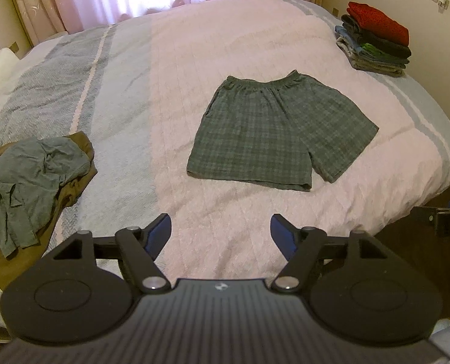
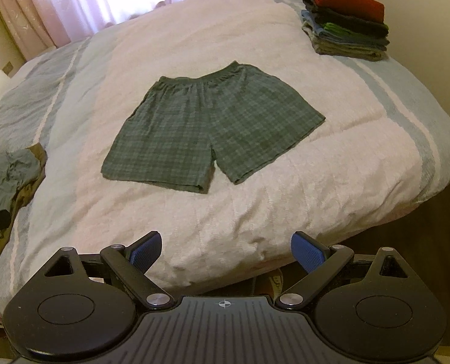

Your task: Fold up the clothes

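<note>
Both pairs of blue-padded fingers stand wide apart with nothing between them: the left gripper (image 1: 221, 232) and the right gripper (image 2: 225, 250) hang over the near edge of the bed (image 1: 225, 227), short of any cloth. Ahead, the shorts (image 2: 206, 130) lie spread flat on the pink quilt, waistband away, both legs toward the grippers, well apart from everything else. For a clean fold I would judge it best to pinch one outer side at waistband and hem together (one gripper each), lift low, and lay that half squarely over the other so the leg hems meet, catching only the shorts and not the soft quilt beneath. To the left lies a crumpled heap (image 1: 33, 188); at the far right corner a folded stack (image 2: 345, 30), red on top. Nothing stands between grippers and shorts
</note>
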Tool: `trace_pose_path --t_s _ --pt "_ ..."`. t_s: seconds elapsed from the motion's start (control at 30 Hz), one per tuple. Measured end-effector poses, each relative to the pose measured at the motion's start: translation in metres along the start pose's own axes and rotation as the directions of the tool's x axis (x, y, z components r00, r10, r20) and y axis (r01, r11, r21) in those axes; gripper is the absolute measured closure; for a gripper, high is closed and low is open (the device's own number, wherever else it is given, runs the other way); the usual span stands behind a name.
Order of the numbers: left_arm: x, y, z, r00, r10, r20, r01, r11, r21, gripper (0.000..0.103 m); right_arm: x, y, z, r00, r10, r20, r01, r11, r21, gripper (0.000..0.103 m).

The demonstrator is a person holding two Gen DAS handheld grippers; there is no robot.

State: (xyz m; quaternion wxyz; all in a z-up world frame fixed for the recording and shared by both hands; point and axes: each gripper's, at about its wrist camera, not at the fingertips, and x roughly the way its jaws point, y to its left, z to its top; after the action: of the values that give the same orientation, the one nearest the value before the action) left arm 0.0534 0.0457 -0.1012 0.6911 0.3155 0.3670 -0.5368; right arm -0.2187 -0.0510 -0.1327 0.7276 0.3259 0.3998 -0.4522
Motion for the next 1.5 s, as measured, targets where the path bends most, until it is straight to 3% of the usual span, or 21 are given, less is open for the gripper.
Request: trace_pose_path --t_s 0.5,0.93,1.3,1.5 --pt "0.006 0.008 0.003 1.0 -0.011 -0.001 0.011 1.0 0.01 0.029 0.006 0.01 0.006 1.0 -0.009 -0.011 0.009 1.0 -0.012 0.008" --pt "0.03 0.004 0.017 0.999 -0.014 -0.046 0.013 1.0 -0.009 0.024 0.03 0.001 0.034 0.998 -0.027 -0.061 0.025 0.999 -0.032 0.008" --pt "0.068 -0.008 0.058 0.998 0.025 -0.056 -0.027 0.999 -0.041 0.019 0.075 -0.013 0.105 0.997 0.023 -0.072 -0.029 0.997 -0.076 0.008" --pt "0.093 -0.018 0.088 0.997 0.046 -0.07 -0.051 0.996 -0.073 0.014 0.111 -0.027 0.14 0.991 0.039 -0.131 -0.055 0.991 -0.12 0.008"
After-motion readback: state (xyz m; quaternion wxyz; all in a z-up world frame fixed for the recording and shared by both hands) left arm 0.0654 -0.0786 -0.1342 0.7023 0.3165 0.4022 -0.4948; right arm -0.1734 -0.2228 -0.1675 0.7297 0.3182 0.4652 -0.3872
